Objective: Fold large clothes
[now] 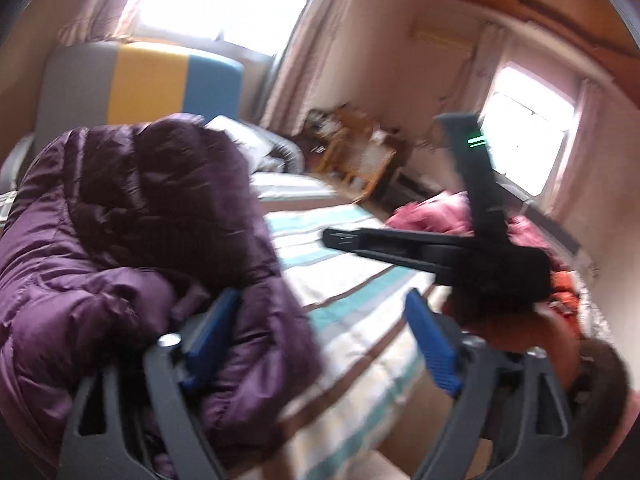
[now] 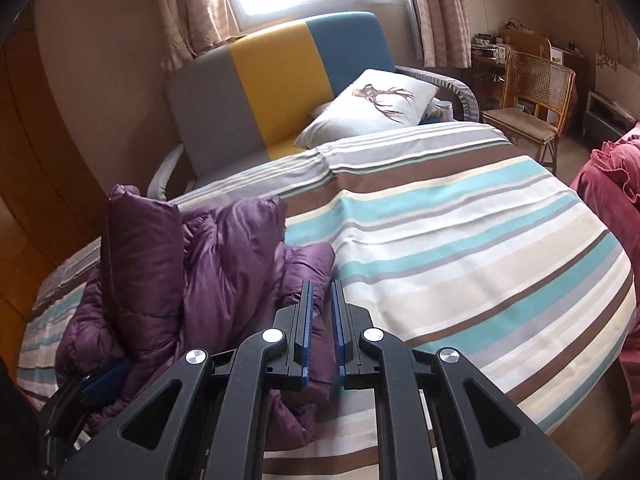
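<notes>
A purple puffer jacket (image 2: 192, 264) lies bunched on the left part of the striped bed (image 2: 460, 248). In the left wrist view the jacket (image 1: 120, 220) fills the left half. My left gripper (image 1: 322, 344) stands wide open. Its left pad (image 1: 212, 332) rests against the jacket's folds and its right pad (image 1: 432, 352) is over the bedsheet. My right gripper (image 2: 322, 320) hovers at the jacket's right edge with its jaws nearly together. From the left wrist view the right gripper (image 1: 332, 238) points at the jacket with nothing seen clamped in it.
A grey, yellow and blue sofa (image 2: 280, 80) with a white pillow (image 2: 372, 108) stands behind the bed. A rattan chair (image 2: 532, 92) is at the back right. Pink clothing (image 2: 612, 184) lies at the bed's right edge. A person's hand (image 1: 532, 344) holds the right gripper.
</notes>
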Demonstrator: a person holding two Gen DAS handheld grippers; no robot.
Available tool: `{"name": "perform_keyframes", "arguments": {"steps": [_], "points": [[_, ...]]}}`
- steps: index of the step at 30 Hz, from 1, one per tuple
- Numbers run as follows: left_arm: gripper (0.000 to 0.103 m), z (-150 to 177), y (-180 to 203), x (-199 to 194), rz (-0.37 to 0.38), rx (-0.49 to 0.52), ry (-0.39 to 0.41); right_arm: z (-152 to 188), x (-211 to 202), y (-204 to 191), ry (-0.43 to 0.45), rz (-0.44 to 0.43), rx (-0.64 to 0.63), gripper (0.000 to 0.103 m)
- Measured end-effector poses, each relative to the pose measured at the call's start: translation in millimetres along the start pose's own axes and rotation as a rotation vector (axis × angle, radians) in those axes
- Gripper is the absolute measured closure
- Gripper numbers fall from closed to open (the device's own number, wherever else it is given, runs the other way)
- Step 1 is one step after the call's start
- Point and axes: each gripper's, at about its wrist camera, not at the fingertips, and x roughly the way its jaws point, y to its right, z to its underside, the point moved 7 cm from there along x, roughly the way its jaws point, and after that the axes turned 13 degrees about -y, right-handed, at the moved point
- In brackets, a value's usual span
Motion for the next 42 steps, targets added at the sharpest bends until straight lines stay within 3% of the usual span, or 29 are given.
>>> {"name": "perform_keyframes", "arguments": {"steps": [3,5,7,8,10,12,14,16,18,23,27,37,42], "points": [[0.012,-1.7,9.0,-53.0,0.069,0.023,0.115,-2.1,-6.2,-11.3,0.012,-0.031,-0.011,0.093],[0.010,-5.9,-6.8,-95.1,0.047,-0.005,0.229,-2.8,-10.2,-19.5,0.019,-0.055,-0.026,0.093],[0.009,-10.4,-41.4,-118.9,-0.102,-0.077,0.278,-2.6,-15.2,-27.8,0.027,-0.084,-0.036,0.093],[0.009,-9.0,-71.3,-128.9,-0.210,-0.141,0.290,-3.4,-17.5,-33.2,0.030,-0.093,-0.046,0.093],[0.019,4.5,-145.2,-134.4,-0.398,-0.336,0.224,-3.4,-20.5,-44.4,0.032,-0.105,-0.074,0.093],[0.040,22.5,-193.6,-126.5,-0.408,-0.495,0.144,-2.3,-21.4,-53.3,0.028,-0.126,-0.090,0.093],[0.043,36.4,-219.5,-108.2,-0.359,-0.585,0.051,-1.5,-20.8,-60.5,0.019,-0.148,-0.095,0.093],[0.060,32.7,-205.9,-83.8,-0.353,-0.528,0.008,-0.3,-18.6,-66.3,0.009,-0.153,-0.105,0.093],[0.071,23.7,-188.4,-70.1,-0.378,-0.443,-0.010,0.4,-20.3,-67.4,0.014,-0.141,-0.113,0.093],[0.071,6.6,-154.2,-36.7,-0.419,-0.345,-0.060,0.4,-19.9,-62.6,0.008,-0.127,-0.112,0.093],[0.071,-4.1,-133.8,-17.6,-0.497,-0.244,-0.111,1.9,-11.1,-55.3,-0.018,-0.077,-0.109,0.093],[0.071,-23.0,-107.9,14.2,-0.605,-0.137,-0.185,7.1,40.8,-18.9,-0.125,0.058,-0.081,0.093],[0.071,-26.0,-98.8,32.5,-0.614,-0.091,-0.200,15.3,77.5,-4.4,-0.191,0.058,-0.046,0.093]]}}
